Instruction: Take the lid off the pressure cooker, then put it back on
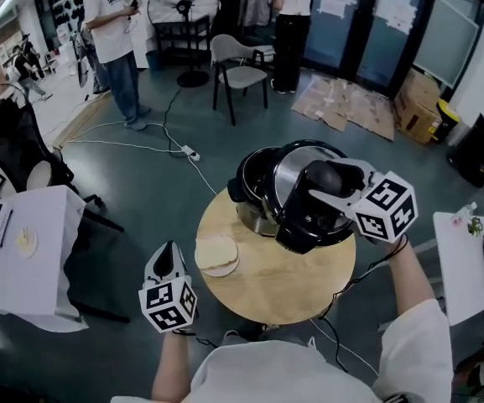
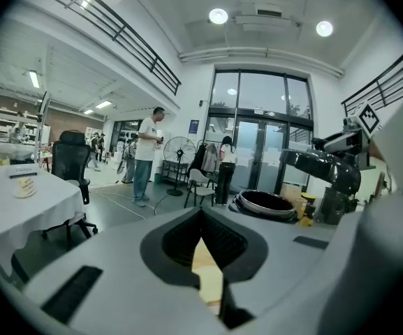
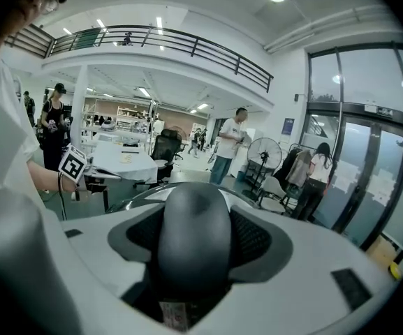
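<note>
The pressure cooker pot (image 1: 248, 193) stands open at the far side of the round wooden table (image 1: 267, 288). Its black-and-steel lid (image 1: 302, 193) hangs tilted just above the pot's right side. My right gripper (image 1: 335, 183) is shut on the lid's black handle (image 3: 193, 236), which fills the space between the jaws. In the left gripper view the open pot (image 2: 264, 204) shows ahead, with the lifted lid (image 2: 323, 166) to its right. My left gripper (image 1: 165, 257) hovers off the table's left edge, jaws together and holding nothing (image 2: 202, 218).
A pale round pad (image 1: 216, 255) lies on the table's left part. White-clothed tables stand at left (image 1: 32, 250) and right (image 1: 468, 259). Office chairs, a grey chair (image 1: 240, 72), a floor fan (image 1: 183, 7), floor cables and people standing lie beyond.
</note>
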`<state>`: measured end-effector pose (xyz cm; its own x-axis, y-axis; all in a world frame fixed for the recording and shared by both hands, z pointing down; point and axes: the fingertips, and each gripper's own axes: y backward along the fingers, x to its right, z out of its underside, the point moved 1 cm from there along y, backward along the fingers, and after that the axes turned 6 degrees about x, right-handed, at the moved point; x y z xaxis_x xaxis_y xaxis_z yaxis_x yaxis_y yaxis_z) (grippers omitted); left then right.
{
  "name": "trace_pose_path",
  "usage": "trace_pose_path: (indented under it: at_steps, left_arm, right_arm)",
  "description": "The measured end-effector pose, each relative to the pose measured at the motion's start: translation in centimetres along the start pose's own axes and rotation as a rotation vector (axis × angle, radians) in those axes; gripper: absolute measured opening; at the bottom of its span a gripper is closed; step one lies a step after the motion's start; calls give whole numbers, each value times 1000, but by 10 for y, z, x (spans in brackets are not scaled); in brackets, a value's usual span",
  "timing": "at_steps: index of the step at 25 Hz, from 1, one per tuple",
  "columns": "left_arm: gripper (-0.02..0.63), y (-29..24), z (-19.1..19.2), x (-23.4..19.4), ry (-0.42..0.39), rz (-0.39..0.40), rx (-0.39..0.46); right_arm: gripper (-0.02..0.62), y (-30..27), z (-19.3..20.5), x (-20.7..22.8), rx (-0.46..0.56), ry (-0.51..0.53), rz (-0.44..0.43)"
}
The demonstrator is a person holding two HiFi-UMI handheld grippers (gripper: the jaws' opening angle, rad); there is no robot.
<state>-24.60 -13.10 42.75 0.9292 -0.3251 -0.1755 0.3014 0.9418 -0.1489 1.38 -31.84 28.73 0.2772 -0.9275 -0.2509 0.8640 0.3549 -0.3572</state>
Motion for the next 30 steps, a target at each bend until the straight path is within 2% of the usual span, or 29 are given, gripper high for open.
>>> trace_pose_path:
  at_steps: [4, 14, 24, 30]
  left_arm:
    - [-11, -1, 6, 0, -12, 52, -16]
    - [-11, -24, 16, 37, -52, 220, -56]
    - [-11, -48, 48, 100, -84, 356, -131]
    - [-11, -58, 69, 114, -113, 385, -193]
  right_arm:
    - [287, 14, 13, -18, -7, -39, 47]
    - [287, 53, 52, -39, -29, -139, 205]
    - [287, 92, 131, -54, -94, -271, 355]
    - [285, 90, 178, -70, -128, -364, 399]
